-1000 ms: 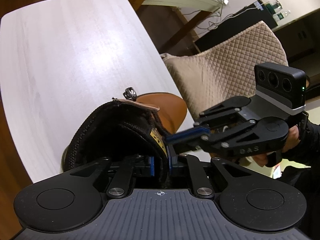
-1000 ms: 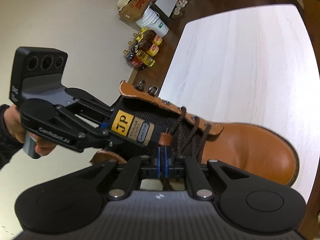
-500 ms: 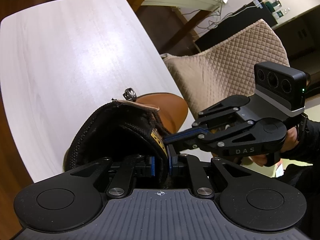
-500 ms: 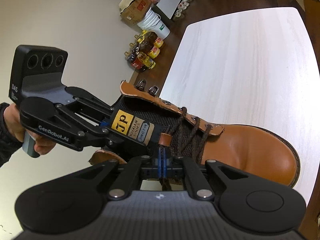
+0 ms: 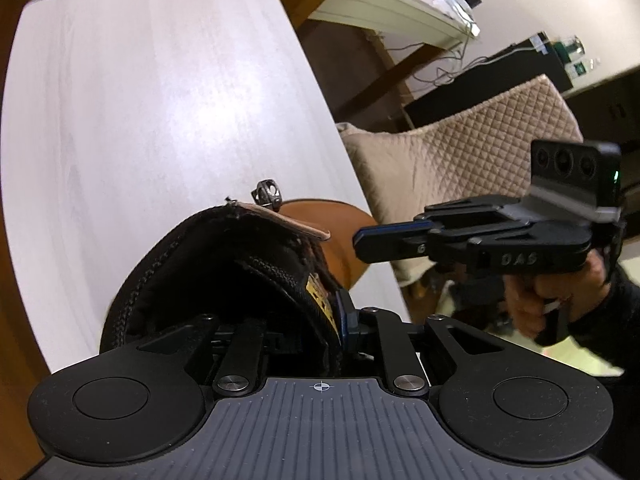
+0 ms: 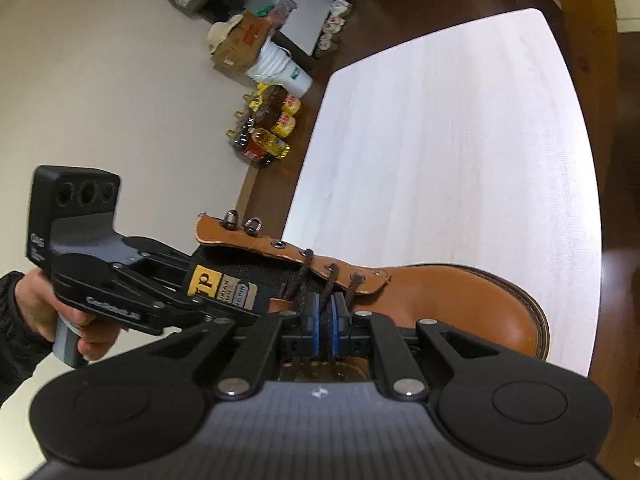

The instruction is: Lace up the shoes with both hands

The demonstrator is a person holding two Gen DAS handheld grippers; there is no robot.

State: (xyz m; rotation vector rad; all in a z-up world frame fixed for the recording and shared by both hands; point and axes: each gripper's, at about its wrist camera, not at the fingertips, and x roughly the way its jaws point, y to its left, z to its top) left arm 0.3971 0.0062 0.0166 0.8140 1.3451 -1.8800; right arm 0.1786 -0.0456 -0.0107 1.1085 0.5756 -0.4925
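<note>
Both wrist views close, angled down; share boot (image 5: 224, 280) and table (image 6: 440, 160).

boots: 1 (image 6: 460, 304) | tools: 2 (image 6: 325, 312) (image 5: 340, 320) | tables: 1 (image 6: 440, 140) | quilted chairs: 1 (image 5: 460, 160)

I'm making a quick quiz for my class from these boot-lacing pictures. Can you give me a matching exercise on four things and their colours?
Things:
1. boot toe
2. laces
3. table
4. tongue label

Colours:
A. pale whitish wood grain
B. yellow with black letters
C. tan-orange leather
D. dark brown

Pairs: 1-C, 2-D, 3-A, 4-B
</note>
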